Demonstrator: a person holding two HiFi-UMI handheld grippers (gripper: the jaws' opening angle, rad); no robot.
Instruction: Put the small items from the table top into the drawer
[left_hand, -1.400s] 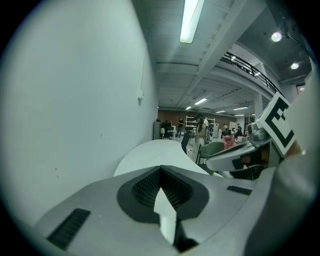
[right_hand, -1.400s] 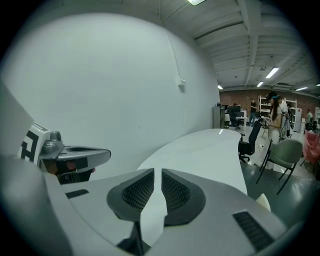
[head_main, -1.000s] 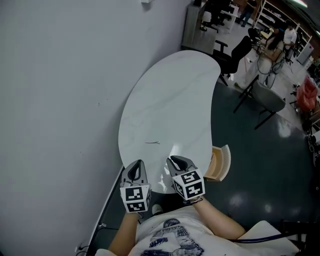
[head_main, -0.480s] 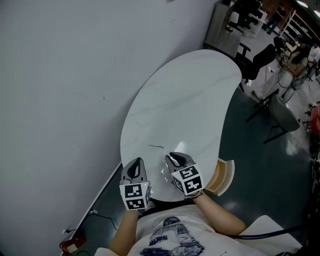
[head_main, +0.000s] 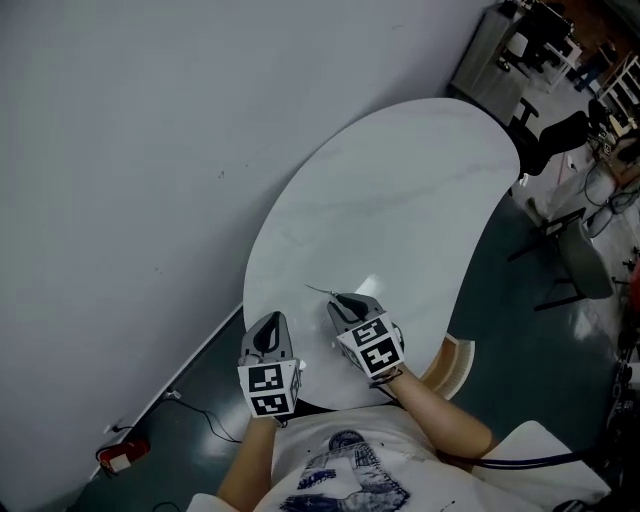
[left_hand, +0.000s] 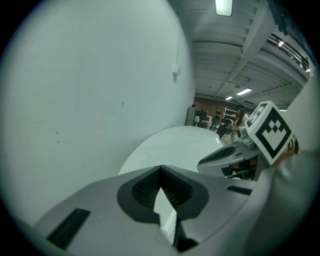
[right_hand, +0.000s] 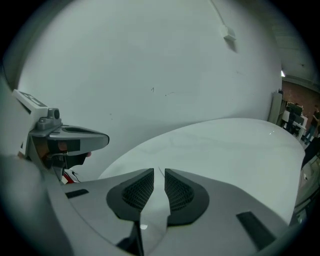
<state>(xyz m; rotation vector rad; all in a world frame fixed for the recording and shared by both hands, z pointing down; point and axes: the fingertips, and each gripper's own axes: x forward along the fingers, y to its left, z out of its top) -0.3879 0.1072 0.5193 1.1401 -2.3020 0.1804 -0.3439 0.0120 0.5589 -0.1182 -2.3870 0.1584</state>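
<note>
Flat sliver likely to be nudged rather than gripped

A thin, dark, wire-like sliver (head_main: 317, 290) lies flat on the white kidney-shaped surface (head_main: 400, 200), just beyond the right tool (head_main: 336, 298), whose jaws are set narrowly apart and empty. The left tool (head_main: 268, 319) is closed on nothing at the near edge. If pinched too high, the sliver could be missed or skidded away from the open pale wooden drawer (head_main: 458, 362) at near right.

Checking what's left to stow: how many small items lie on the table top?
1: a thin item on the table, just ahead of the right gripper. More may be hidden under that gripper.
</note>
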